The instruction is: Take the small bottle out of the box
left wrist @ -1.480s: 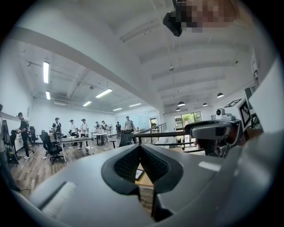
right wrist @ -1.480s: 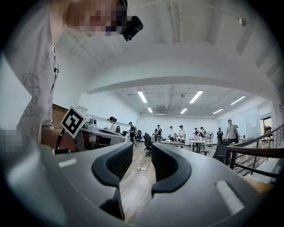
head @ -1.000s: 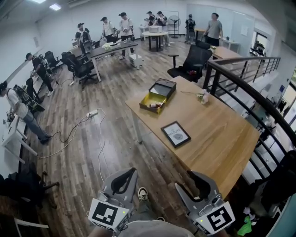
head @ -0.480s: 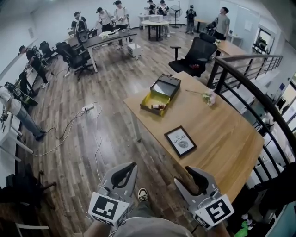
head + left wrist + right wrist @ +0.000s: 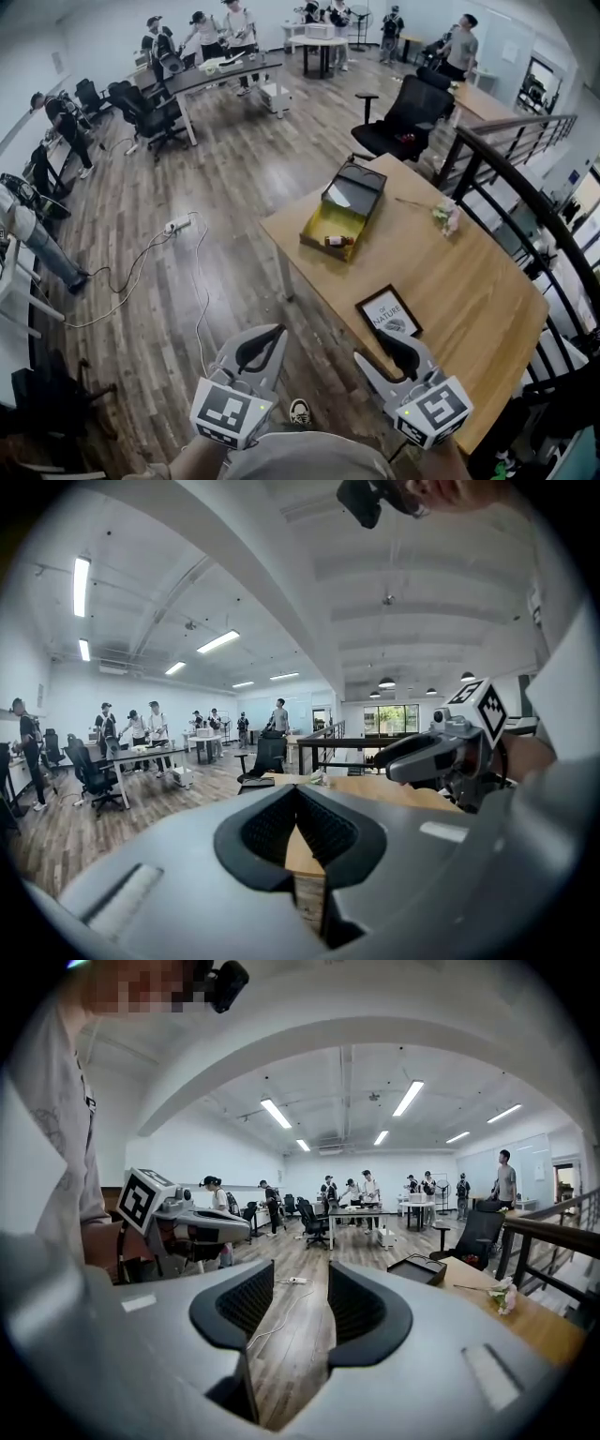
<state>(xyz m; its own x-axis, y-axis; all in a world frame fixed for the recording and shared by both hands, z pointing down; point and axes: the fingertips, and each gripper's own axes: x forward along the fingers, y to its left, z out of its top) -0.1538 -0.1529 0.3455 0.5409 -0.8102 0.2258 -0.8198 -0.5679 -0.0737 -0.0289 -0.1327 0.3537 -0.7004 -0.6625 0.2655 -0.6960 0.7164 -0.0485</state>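
While standing by the near end of the table (image 5: 450,281), holds the left gripper (image 5: 274,330) closed up with nothing in it and the right gripper (image 5: 373,345) with jaws wide apart and empty, both well away from the small bottle (image 5: 337,241) lying inside the yellow box (image 5: 325,218).

head view downward, gripper views sharing table (image 5: 450,272)

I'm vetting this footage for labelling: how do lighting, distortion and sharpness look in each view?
Head view: even overhead light, strong fisheye bowing the railing; the small bottle in the box is tiny but distinguishable. Left gripper view: black vignette corners, a ceiling lamp blown out white. Right gripper view: same vignette, mosaic patch top left, the flower small near the right edge.
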